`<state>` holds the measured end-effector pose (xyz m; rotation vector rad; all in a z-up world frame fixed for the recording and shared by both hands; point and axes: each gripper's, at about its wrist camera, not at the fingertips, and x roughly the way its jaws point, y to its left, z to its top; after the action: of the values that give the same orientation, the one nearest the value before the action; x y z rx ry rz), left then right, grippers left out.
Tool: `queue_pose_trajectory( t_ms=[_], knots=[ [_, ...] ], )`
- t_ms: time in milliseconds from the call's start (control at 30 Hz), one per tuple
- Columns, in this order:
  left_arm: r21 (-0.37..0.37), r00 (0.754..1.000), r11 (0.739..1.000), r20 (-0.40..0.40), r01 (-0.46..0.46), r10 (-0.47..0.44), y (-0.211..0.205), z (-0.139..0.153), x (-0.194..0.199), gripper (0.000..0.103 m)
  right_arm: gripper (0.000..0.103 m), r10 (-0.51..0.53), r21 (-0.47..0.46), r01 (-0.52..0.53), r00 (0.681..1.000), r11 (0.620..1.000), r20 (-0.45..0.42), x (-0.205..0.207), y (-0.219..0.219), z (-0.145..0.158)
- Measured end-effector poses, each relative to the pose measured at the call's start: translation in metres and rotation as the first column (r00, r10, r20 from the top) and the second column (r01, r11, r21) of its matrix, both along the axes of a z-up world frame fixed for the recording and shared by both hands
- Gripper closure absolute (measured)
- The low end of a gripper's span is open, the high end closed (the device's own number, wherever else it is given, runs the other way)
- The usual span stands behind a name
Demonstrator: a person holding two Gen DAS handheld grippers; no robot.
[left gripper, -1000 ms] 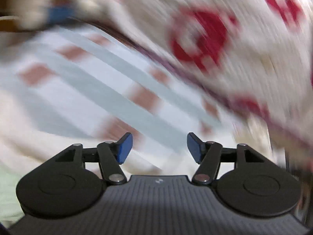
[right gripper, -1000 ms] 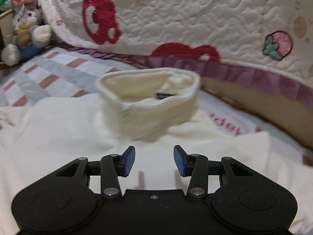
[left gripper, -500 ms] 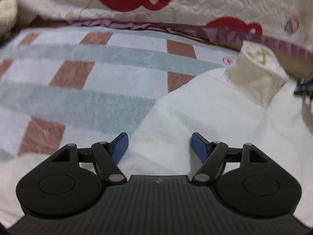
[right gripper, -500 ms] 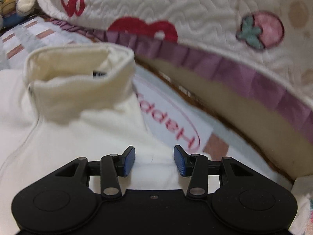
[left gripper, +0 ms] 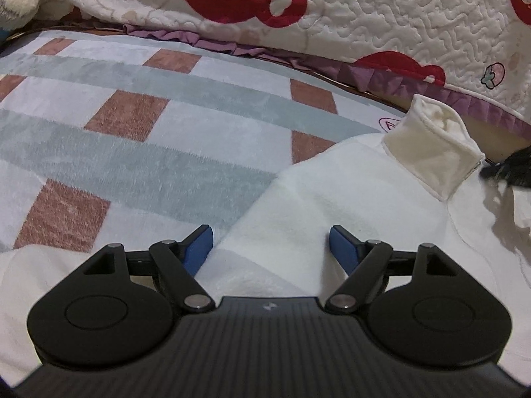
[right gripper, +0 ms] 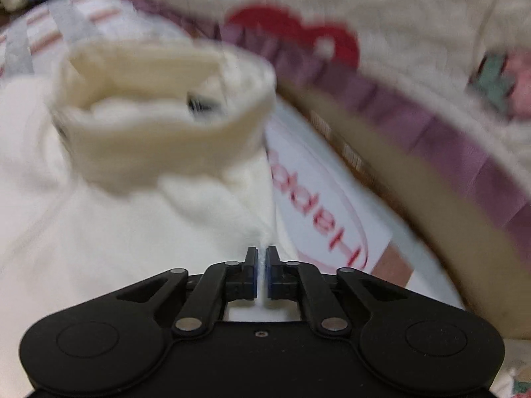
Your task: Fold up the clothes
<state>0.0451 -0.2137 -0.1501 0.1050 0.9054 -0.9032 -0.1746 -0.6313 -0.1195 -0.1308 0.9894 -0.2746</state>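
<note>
On the left, a checked blanket (left gripper: 159,139) covers the bed, with a quilt (left gripper: 381,16) printed with red bears along the far side. The left gripper (left gripper: 270,248) hovers with its 2 fingers spread wide over the near shoulder of the cream sweater (left gripper: 332,205), whose collar (left gripper: 434,152) stands up. Further right, the right gripper (right gripper: 262,272) is clamped on a fold of the sweater's right edge.

One sweater (left gripper: 348,205), one quilt (left gripper: 381,10), one blanket (left gripper: 166,126)

Motion blur smears the right wrist view, so the dark tag (right gripper: 200,103) inside the collar (right gripper: 166,106) is perhaps unreadable.
</note>
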Motion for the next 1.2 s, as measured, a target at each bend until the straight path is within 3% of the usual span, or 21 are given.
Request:
queue_pose_trajectory(
  t_ms=[133,233,433,600,633,667,700,767,867,900,1000,1067,1167,1200],
  knots=[
    [0.006,1.000,1.000,0.020,0.018,-0.018,-0.001,0.003,-0.003,0.026,0.100,-0.172,-0.100,0.193,0.967,0.976,0.188,-0.035,-0.004,0.026],
    [0.008,1.000,1.000,0.017,0.025,-0.025,-0.004,0.002,-0.005,0.026,0.101,-0.253,-0.130,0.269,0.959,0.954,0.129,-0.039,-0.017,0.001],
    [0.039,0.998,0.998,0.041,0.039,-0.040,-0.011,-0.002,-0.008,0.020,0.101,-0.292,-0.192,0.291,0.956,0.937,0.020,-0.032,-0.017,-0.037],
    [0.030,0.997,0.998,0.036,0.060,-0.061,-0.015,-0.006,-0.005,0.020,0.101,-0.303,-0.215,0.345,0.930,0.914,0.207,-0.039,-0.005,-0.004],
    [0.031,0.996,0.997,0.043,0.074,-0.076,-0.017,-0.006,-0.005,0.028,0.101,-0.291,-0.218,0.332,0.935,0.918,0.203,-0.037,-0.005,-0.002],
    [0.031,0.995,0.995,0.046,0.090,-0.092,-0.019,-0.006,-0.006,0.064,0.101,-0.281,-0.232,0.317,0.944,0.920,0.173,-0.035,-0.008,-0.006],
    [0.027,0.993,0.994,0.041,0.109,-0.110,-0.022,-0.004,-0.007,0.093,0.101,-0.278,-0.237,0.306,0.949,0.922,0.146,-0.033,-0.011,-0.012],
    [0.019,0.994,0.995,0.060,0.095,-0.096,-0.028,0.004,-0.010,0.093,0.101,-0.276,-0.225,0.299,0.953,0.927,0.127,-0.031,-0.016,-0.020],
    [-0.039,0.973,0.997,0.225,0.060,-0.050,-0.031,0.042,-0.017,0.093,0.101,-0.283,-0.169,0.323,0.933,0.931,0.223,-0.035,-0.010,-0.002],
    [-0.070,0.969,0.996,0.246,0.056,-0.037,-0.031,0.054,-0.017,0.093,0.101,-0.279,-0.157,0.323,0.927,0.933,0.251,-0.035,-0.009,0.003],
    [-0.068,0.981,0.997,0.189,0.045,-0.032,-0.031,0.054,-0.017,0.093,0.100,-0.296,-0.104,0.340,0.906,0.935,0.304,-0.032,-0.014,0.010],
    [-0.033,0.990,0.998,0.134,0.057,-0.052,-0.031,0.042,-0.021,0.093,0.098,-0.383,-0.029,0.403,0.889,0.915,0.252,-0.028,-0.032,-0.001],
    [0.005,0.995,0.996,0.052,0.089,-0.090,-0.025,0.022,-0.030,0.091,0.094,-0.529,0.060,0.526,0.836,0.848,0.144,-0.027,-0.053,-0.018],
    [0.010,0.995,0.995,0.027,0.098,-0.098,-0.022,0.018,-0.033,0.091,0.087,-0.540,0.074,0.536,0.827,0.841,0.157,-0.029,-0.050,-0.015]
  ],
)
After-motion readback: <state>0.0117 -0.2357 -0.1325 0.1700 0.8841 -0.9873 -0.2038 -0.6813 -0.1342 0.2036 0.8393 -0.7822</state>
